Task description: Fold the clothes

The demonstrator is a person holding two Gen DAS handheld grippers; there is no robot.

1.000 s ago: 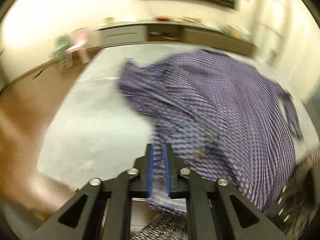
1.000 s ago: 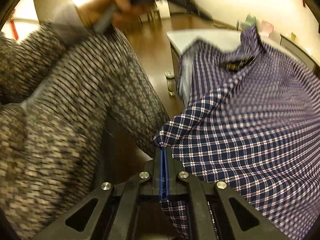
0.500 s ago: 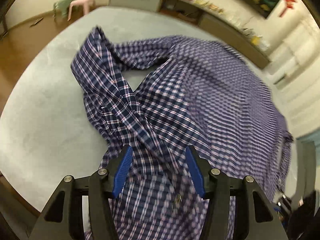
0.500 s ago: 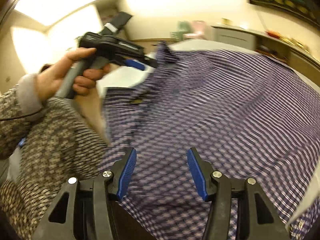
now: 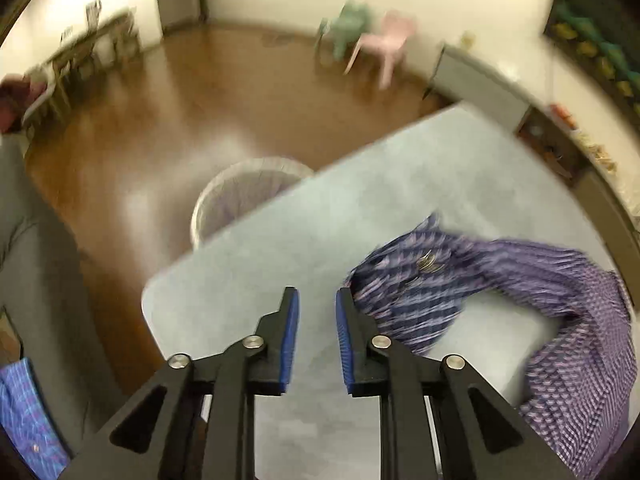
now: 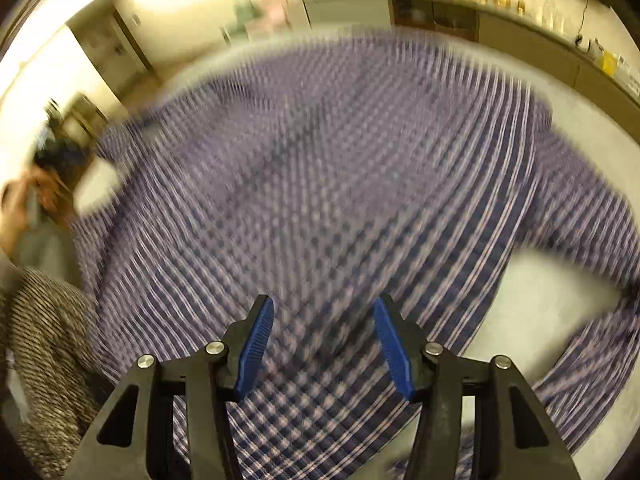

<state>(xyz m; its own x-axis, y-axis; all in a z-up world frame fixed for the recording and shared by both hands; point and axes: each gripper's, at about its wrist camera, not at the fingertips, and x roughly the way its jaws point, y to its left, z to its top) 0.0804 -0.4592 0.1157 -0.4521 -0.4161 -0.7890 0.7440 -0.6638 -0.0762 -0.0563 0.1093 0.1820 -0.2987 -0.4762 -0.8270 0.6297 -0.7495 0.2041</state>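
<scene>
A blue-and-white checked shirt (image 6: 340, 184) lies spread over the grey table (image 6: 560, 292), blurred by motion. My right gripper (image 6: 323, 312) hovers above its near part, open, with nothing between the blue pads. In the left wrist view the shirt (image 5: 500, 280) lies crumpled at the right, with a collar or cuff end nearest my left gripper (image 5: 316, 300). That gripper's jaws are closing over bare table (image 5: 360, 200), and nothing sits between them. The shirt's edge lies just right of the right finger (image 5: 346, 332).
A white laundry basket (image 5: 240, 196) stands on the brown floor beside the table's left edge. Small pink and green chairs (image 5: 368, 40) stand by the far wall. A counter with clutter (image 6: 520, 12) runs behind the table. A person's patterned sleeve (image 6: 44, 344) is at the left.
Both grippers let go of the shirt, which dropped onto the table. My left gripper swung left off the cloth to bare table and narrowed. The right one opened and moved over the shirt.
</scene>
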